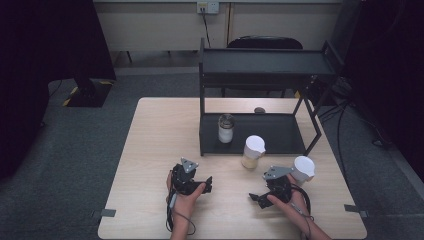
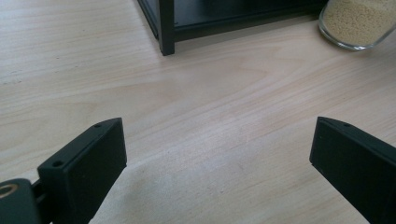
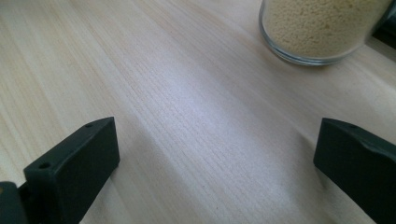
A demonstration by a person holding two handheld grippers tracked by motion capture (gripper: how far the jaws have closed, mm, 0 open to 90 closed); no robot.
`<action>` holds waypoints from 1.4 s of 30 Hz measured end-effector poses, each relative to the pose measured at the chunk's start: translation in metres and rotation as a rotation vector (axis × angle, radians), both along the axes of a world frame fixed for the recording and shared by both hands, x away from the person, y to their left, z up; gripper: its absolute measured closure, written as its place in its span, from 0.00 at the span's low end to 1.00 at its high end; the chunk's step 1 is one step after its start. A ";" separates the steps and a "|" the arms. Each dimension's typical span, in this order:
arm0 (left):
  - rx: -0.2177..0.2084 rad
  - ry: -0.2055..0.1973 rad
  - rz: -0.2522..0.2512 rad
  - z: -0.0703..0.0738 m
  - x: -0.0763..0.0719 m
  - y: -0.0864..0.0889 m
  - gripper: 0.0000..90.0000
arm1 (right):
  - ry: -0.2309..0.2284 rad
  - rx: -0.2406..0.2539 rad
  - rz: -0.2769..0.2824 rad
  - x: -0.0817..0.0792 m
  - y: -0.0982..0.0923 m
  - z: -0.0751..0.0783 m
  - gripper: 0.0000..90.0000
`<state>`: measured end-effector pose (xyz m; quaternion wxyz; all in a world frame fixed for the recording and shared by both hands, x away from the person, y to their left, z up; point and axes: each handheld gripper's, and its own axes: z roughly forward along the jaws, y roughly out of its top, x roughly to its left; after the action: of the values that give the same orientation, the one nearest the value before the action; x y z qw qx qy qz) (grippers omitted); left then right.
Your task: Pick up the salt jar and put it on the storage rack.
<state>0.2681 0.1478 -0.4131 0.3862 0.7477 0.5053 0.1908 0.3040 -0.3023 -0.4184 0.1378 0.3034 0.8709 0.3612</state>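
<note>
Your left gripper (image 1: 206,185) and right gripper (image 1: 255,197) both rest on the table (image 1: 150,150), jaws wide apart, holding nothing. The grain jar (image 1: 253,152) stands upright, long axis vertical, white lid up, at twelve o'clock between them, just before the rack (image 1: 260,132).

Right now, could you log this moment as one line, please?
left gripper: open, empty | right gripper: open, empty | grain jar: on table, untouched

Black 2-tier shelf (image 1: 265,65) stands at table's (image 1: 150,150) far right. White-filled jar (image 1: 226,128) sits on its lower tier, left. Small dark object (image 1: 259,110) lies behind.
</note>
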 end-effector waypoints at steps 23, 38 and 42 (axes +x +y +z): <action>0.086 0.004 -0.026 -0.005 -0.011 0.000 0.04 | 0.000 0.000 0.000 0.000 0.000 0.000 0.00; 0.129 0.022 -0.039 -0.008 -0.014 0.002 0.04 | 0.000 0.000 0.000 0.000 0.000 0.000 0.00; 0.134 0.029 -0.051 -0.009 -0.013 0.002 0.04 | 0.000 0.000 0.000 0.000 0.000 0.000 0.00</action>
<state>0.2546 0.1501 -0.4222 0.3328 0.7872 0.4776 0.2035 0.3040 -0.3023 -0.4184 0.1377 0.3035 0.8709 0.3612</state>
